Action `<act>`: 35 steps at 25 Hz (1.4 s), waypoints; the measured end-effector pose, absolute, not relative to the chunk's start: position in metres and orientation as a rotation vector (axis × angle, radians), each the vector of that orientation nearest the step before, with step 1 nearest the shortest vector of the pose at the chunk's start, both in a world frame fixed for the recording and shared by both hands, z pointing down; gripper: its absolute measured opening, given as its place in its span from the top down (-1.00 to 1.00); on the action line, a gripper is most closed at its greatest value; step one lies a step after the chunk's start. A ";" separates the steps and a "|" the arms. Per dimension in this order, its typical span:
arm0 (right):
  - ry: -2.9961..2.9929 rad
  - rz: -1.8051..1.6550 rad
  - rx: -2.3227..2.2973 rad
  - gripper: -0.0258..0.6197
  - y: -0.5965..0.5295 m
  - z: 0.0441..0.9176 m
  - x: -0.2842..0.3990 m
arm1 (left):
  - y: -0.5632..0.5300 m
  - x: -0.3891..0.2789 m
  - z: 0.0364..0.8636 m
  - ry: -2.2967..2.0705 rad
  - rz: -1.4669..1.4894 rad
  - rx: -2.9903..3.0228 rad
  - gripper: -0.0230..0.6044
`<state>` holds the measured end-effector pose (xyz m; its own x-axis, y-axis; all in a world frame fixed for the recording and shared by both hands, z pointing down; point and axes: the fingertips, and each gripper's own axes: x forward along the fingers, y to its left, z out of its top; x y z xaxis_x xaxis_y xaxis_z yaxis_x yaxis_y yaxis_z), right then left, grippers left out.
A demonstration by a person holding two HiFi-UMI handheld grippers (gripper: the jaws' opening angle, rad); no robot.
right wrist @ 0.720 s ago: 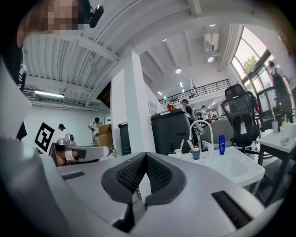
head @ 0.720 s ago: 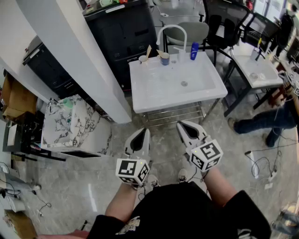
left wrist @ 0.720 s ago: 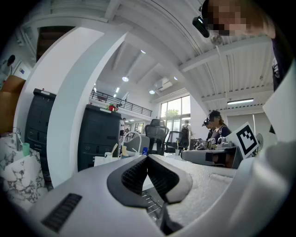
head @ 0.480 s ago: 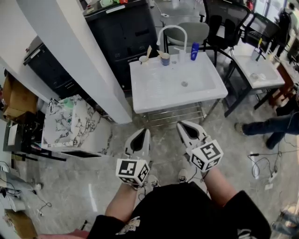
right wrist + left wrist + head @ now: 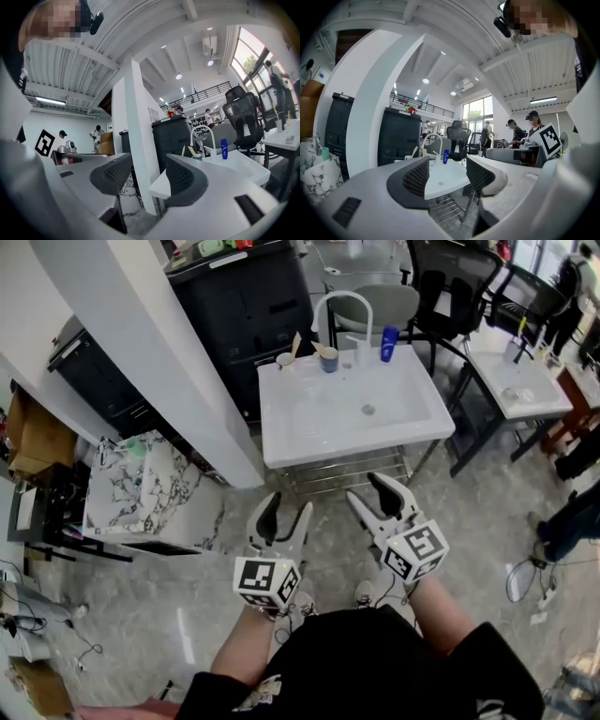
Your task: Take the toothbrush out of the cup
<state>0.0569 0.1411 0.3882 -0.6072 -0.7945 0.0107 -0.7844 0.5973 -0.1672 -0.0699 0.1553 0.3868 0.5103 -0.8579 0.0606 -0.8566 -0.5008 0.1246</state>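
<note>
A white sink (image 5: 412, 423) stands ahead of me. At its back edge are a blue cup (image 5: 328, 361) with a toothbrush (image 5: 321, 348) leaning out of it and a small white cup (image 5: 286, 359) with another brush (image 5: 297, 342). My left gripper (image 5: 284, 509) and right gripper (image 5: 368, 490) hang level over the floor, short of the sink's front edge, both open with nothing between the jaws. In the right gripper view the gripper (image 5: 150, 176) faces the pillar, with the cup (image 5: 197, 156) far off. In the left gripper view the gripper (image 5: 447, 176) frames the sink (image 5: 445, 180).
A white arched faucet (image 5: 342, 307) and a blue bottle (image 5: 389, 342) stand at the sink's back. A white pillar (image 5: 159, 362) and a black cabinet (image 5: 244, 306) are to the left, a marble stand (image 5: 141, 488) beside them. A second sink table (image 5: 516, 381) and office chairs are on the right.
Both grippers' jaws have spread apart from a near-shut stance. The grippers have edged forward towards the sink. The person's legs at the right have moved towards the frame's edge.
</note>
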 end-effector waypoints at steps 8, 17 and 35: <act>2.757 -0.217 -1.356 0.05 0.136 0.390 0.091 | 0.153 -0.038 0.390 -1.520 -0.007 2.591 0.11; 2.777 -0.242 -1.318 0.04 0.126 0.395 0.137 | 0.147 0.003 0.391 -1.577 -0.026 2.549 0.10; 2.758 -0.286 -1.308 0.05 0.091 0.392 0.174 | 0.115 0.027 0.384 -1.624 -0.057 2.530 0.10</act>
<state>0.1739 0.0906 0.3923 -0.6335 -0.7736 0.0115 -0.7596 0.6191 -0.1995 0.0266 0.1155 0.3836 0.4183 -0.9074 0.0406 -0.9023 -0.4100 0.1330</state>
